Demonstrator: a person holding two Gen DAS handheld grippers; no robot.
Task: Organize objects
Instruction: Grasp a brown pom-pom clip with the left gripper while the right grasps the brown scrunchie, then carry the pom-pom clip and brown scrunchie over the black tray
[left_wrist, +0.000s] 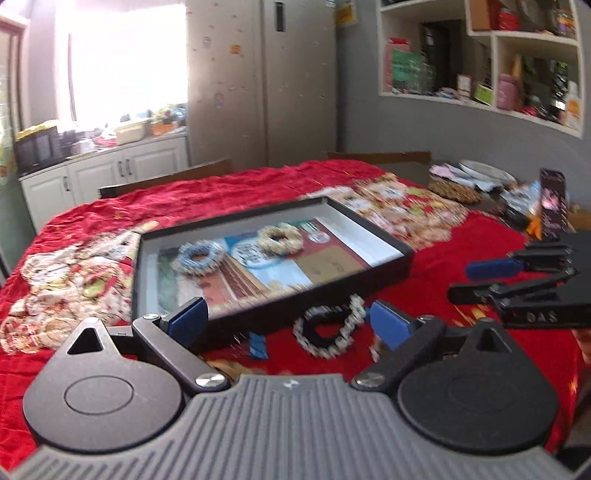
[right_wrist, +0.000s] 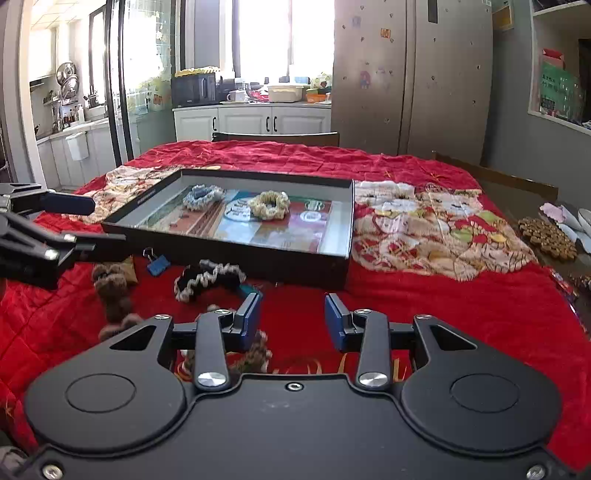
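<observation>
showing "das" lettering, right gripper (left_wrist: 465, 280)

Both tools are matte black with silver screws and blue pads; the left gripper (left_wrist: 286, 319) has a ribbed grey housing, the right gripper (right_wrist: 292, 319) a smooth black one.

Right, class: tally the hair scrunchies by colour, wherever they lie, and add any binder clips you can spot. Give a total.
Blue scrunchie, in the black tray: 1
Cream scrunchie, in the tray: 1
Black-and-white scrunchie, on the red cloth in front of the tray: 1
Blue binder clip, on the cloth: 1
Total: 4
</observation>
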